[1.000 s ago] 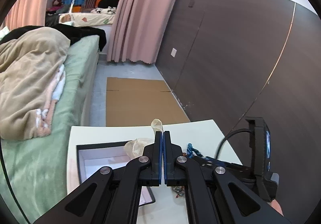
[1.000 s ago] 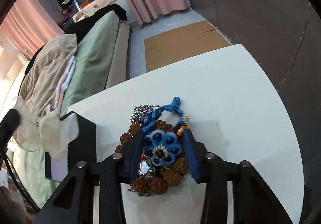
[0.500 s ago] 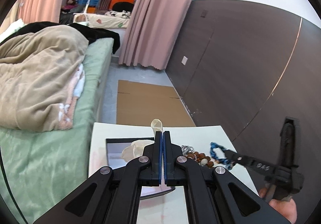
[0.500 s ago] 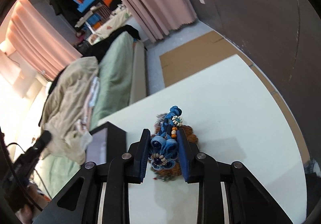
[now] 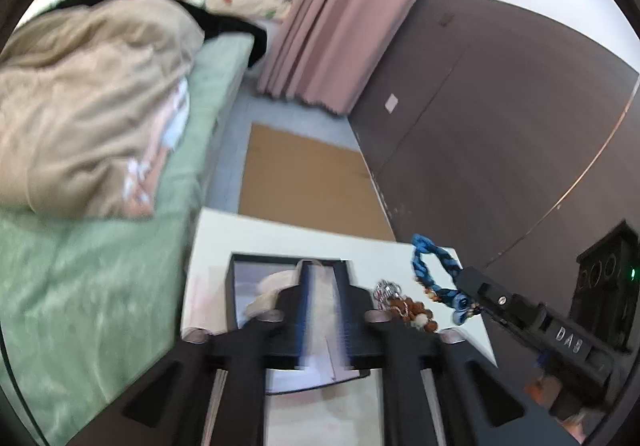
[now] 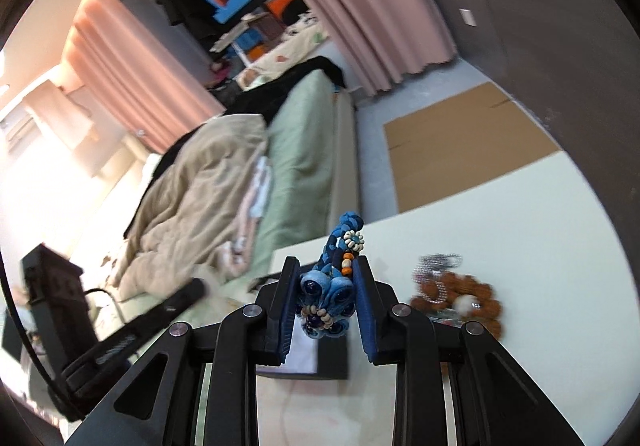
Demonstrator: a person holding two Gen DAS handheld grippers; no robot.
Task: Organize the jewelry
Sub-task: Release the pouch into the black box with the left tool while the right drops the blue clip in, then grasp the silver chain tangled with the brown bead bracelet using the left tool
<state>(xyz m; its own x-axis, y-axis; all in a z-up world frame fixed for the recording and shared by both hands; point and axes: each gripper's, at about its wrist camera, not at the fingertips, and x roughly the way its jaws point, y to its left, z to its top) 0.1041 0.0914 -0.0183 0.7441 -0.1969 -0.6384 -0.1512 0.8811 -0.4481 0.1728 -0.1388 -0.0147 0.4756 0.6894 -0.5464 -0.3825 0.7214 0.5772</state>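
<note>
My right gripper (image 6: pixel 326 286) is shut on a blue braided necklace (image 6: pixel 329 296) with a blue flower pendant, held above the white table (image 6: pixel 540 306) near a black-rimmed jewelry box (image 6: pixel 312 364). From the left wrist view the necklace (image 5: pixel 434 272) hangs from the right gripper (image 5: pixel 466 296) above the table (image 5: pixel 216 242). My left gripper (image 5: pixel 323 298) is blurred, its jaws now apart, over the box (image 5: pixel 248 278), with cream cloth (image 5: pixel 272 284) beside and between the fingers. A brown bead bracelet with a silver chain lies on the table (image 6: pixel 456 292), also seen in the left view (image 5: pixel 404 306).
A bed (image 5: pixel 92 238) with a beige blanket (image 5: pixel 88 98) runs along the table's left side. Flat cardboard (image 5: pixel 304 182) lies on the floor beyond the table. A dark panelled wall (image 5: pixel 500 126) stands on the right. Pink curtains (image 5: pixel 340 6) hang at the back.
My right gripper has closed on the blue necklace, lifted it off the bead pile and carried it left toward the box. My left gripper's jaws have come apart from shut.
</note>
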